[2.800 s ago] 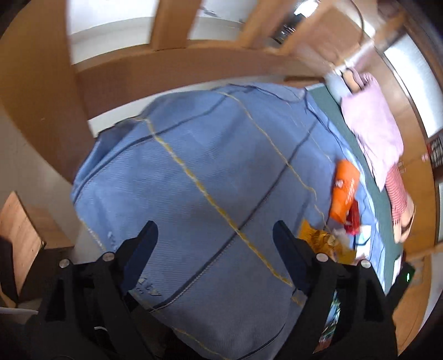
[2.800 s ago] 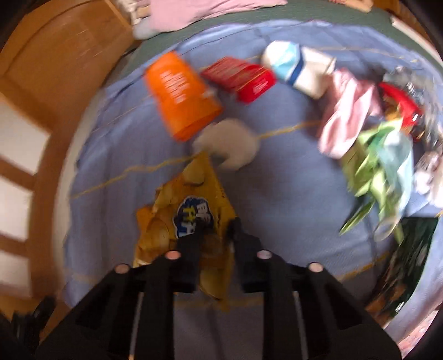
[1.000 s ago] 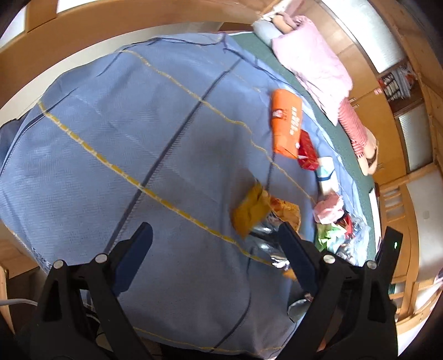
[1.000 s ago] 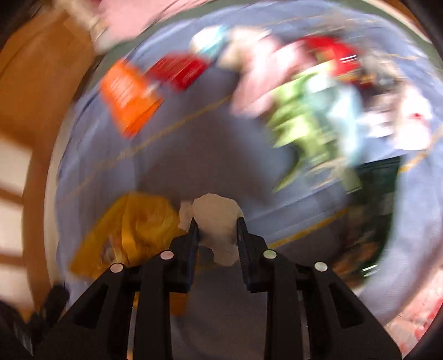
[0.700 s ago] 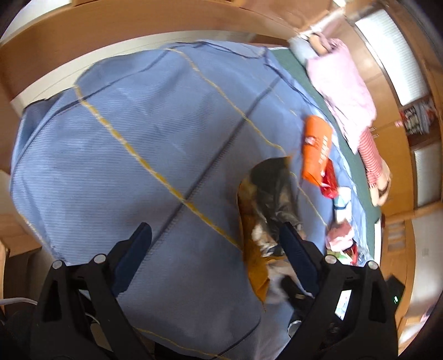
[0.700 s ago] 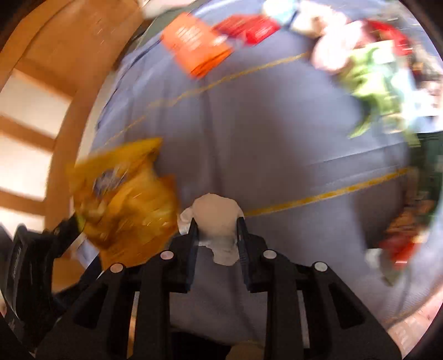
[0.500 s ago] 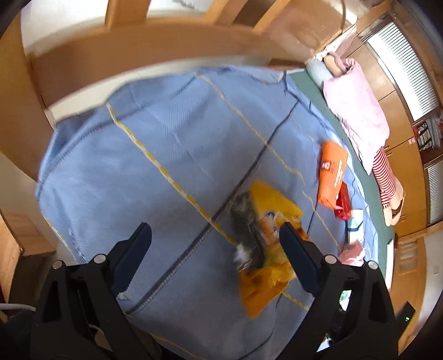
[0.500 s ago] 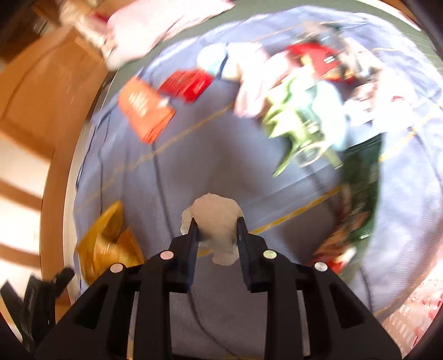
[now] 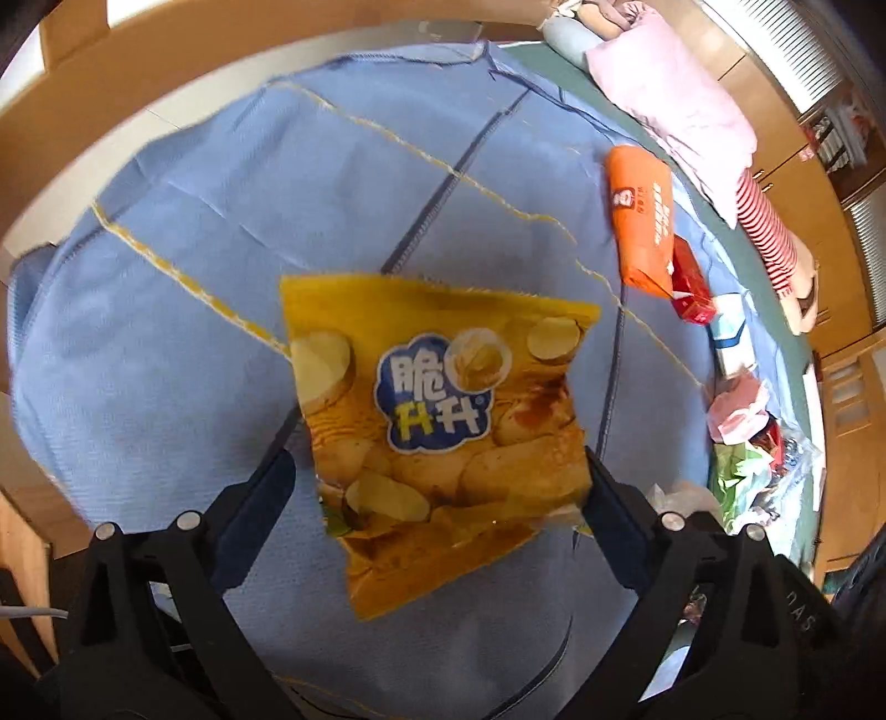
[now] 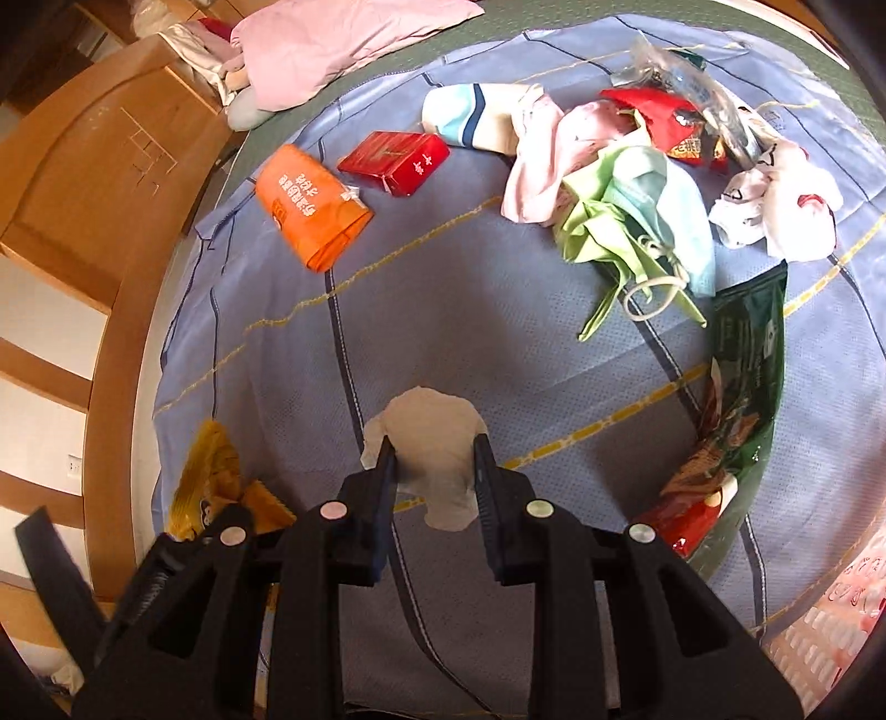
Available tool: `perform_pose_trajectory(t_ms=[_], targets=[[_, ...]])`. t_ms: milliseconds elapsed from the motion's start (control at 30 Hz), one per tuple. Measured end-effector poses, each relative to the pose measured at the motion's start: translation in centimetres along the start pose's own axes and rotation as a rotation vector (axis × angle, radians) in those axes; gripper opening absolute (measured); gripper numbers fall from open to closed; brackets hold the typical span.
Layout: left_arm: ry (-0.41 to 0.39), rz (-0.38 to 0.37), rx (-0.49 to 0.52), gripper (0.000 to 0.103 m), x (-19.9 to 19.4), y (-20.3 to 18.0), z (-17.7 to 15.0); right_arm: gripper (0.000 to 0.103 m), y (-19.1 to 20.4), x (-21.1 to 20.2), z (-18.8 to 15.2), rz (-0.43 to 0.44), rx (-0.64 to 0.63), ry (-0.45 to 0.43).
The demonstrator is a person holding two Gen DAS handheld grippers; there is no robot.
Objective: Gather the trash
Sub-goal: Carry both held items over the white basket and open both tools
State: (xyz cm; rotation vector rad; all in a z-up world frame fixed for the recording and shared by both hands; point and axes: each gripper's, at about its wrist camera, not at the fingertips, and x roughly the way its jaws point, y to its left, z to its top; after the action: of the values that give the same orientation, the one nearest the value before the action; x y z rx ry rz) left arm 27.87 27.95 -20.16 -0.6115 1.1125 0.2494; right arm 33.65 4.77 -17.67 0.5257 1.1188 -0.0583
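A yellow chip bag point(image 9: 443, 432) fills the middle of the left wrist view, between the wide-apart fingers of my left gripper point(image 9: 437, 487), above the blue bed sheet point(image 9: 221, 221). I cannot tell whether the fingers touch it. The bag's edge also shows at the lower left of the right wrist view point(image 10: 216, 482). My right gripper point(image 10: 432, 459) is shut on a crumpled white tissue point(image 10: 432, 437) and holds it above the sheet.
On the sheet lie an orange packet point(image 10: 310, 205), a red box point(image 10: 396, 160), a green snack bag point(image 10: 736, 387), and a heap of pink, green and white wrappers point(image 10: 637, 183). A pink pillow point(image 10: 343, 39) lies at the far end. A wooden bed frame point(image 10: 111, 183) runs along the left.
The right gripper dropped the chip bag's corner and took up the white tissue. The chip bag moved across the sheet and now faces the left camera, between the left fingers.
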Motion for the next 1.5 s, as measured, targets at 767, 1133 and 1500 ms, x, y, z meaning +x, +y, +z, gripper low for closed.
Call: perform_pose_trajectory(t_ms=[767, 1133, 1500], targets=[[-0.27, -0.013, 0.169, 0.065, -7.2, -1.1, -0.6, 0.028, 1.5, -1.7, 0.2, -0.025, -0.093, -0.1], [-0.171, -0.516, 0.485, 0.065, -10.9, -6.9, -4.9, 0.028, -9.6, -20.7, -3.4, -0.058, -0.216, -0.397], [0.092, -0.886, 0.865, 0.066, -13.1, -15.2, -17.2, 0.049, -27.5, -19.3, -12.1, -0.31, 0.002, 0.054]])
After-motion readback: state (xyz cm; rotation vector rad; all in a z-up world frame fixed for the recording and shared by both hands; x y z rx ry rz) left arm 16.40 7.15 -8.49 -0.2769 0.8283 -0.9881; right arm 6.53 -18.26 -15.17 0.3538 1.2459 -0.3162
